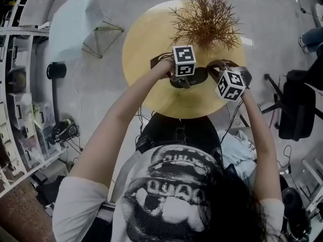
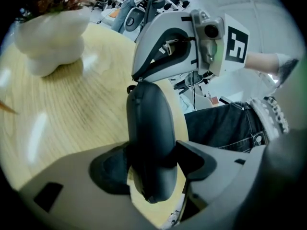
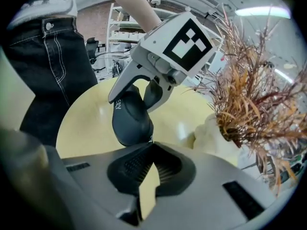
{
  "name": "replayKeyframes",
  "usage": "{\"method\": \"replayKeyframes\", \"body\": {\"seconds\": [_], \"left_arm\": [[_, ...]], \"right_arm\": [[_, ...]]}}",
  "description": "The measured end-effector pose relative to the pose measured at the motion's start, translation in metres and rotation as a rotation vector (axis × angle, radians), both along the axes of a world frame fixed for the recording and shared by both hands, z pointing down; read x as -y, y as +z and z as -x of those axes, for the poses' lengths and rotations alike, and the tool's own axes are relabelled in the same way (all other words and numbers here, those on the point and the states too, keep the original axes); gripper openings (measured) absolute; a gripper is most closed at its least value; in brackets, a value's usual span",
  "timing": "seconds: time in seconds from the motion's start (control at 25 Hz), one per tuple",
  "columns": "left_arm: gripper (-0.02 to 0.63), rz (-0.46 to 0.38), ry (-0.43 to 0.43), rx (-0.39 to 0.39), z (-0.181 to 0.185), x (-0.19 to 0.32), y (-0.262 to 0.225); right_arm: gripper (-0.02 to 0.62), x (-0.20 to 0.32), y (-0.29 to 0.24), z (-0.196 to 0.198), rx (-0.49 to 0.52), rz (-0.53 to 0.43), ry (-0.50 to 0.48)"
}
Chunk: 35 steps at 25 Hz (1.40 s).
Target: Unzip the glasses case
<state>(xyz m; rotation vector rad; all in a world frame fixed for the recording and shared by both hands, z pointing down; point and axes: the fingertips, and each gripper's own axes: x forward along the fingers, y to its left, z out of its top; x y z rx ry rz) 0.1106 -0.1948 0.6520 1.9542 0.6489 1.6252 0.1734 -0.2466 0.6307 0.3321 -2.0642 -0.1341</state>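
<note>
Tongs on the left (image 2: 152, 164) clamped the glasses case (image 2: 146, 123) over the desk (image 2: 72, 109); right tongs (image 3: 152, 143) sat pinched shut at its end.

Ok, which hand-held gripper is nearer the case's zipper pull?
Right. The right hand-held gripper is shut on the zipper pull at the glasses case end; the left hand-held gripper clamps the case's middle, away from it.

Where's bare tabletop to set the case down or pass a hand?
Free: table's left side, between rim and left gripper; also the near rim strip. Crowded: centre, where left gripper holds the glasses case and right gripper sits shut at its end; plant fills the far edge.
</note>
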Motion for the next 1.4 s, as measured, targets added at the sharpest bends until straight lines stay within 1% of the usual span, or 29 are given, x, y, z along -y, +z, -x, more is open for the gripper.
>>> {"method": "replayKeyframes", "body": {"seconds": [0.12,0.2,0.28,0.36,0.44,0.6,0.68,0.84,0.92,1.04,1.12,1.16,1.4], "left_arm": [[0.299,-0.003,-0.024,-0.031,0.000,0.000,-0.001],[0.305,-0.013,-0.072,-0.086,-0.001,0.002,-0.003],[0.320,-0.055,-0.139,-0.156,-0.002,0.008,-0.005],[0.328,-0.117,-0.210,-0.214,0.001,0.020,-0.010],[0.337,-0.162,-0.307,-0.274,0.005,0.035,-0.020],[0.336,-0.226,-0.547,-0.407,0.017,0.057,-0.053],[0.336,-0.267,-0.644,-0.450,0.026,0.059,-0.064],[0.336,-0.348,-0.781,-0.490,0.046,0.044,-0.076],[0.336,-0.379,-0.843,-0.508,0.055,0.035,-0.081],[0.336,-0.390,-0.945,-0.522,0.070,0.017,-0.086],[0.336,-0.392,-1.007,-0.530,0.081,0.004,-0.089],[0.336,-0.398,-1.033,-0.534,0.086,-0.001,-0.090],[0.327,-0.430,-1.154,-0.560,0.112,-0.023,-0.100]], "right_arm": [[0.000,-0.004,0.003,-0.003,0.030,0.042,0.052],[0.000,-0.006,0.005,-0.004,0.044,0.065,0.090],[0.000,-0.009,0.007,-0.007,0.067,0.094,0.140],[0.000,-0.010,0.008,-0.009,0.104,0.128,0.202],[0.000,-0.012,0.011,-0.012,0.136,0.155,0.263],[0.000,-0.016,0.013,-0.010,0.209,0.204,0.381],[0.000,-0.020,0.013,-0.006,0.245,0.226,0.426],[0.003,-0.029,0.020,-0.003,0.269,0.227,0.478],[0.003,-0.029,0.019,-0.005,0.300,0.219,0.525],[0.016,-0.033,0.017,-0.005,0.338,0.220,0.599],[0.073,-0.040,0.016,-0.003,0.354,0.228,0.635],[0.087,-0.044,0.014,-0.002,0.366,0.229,0.655],[0.095,-0.067,-0.005,0.011,0.477,0.211,0.793]]}}
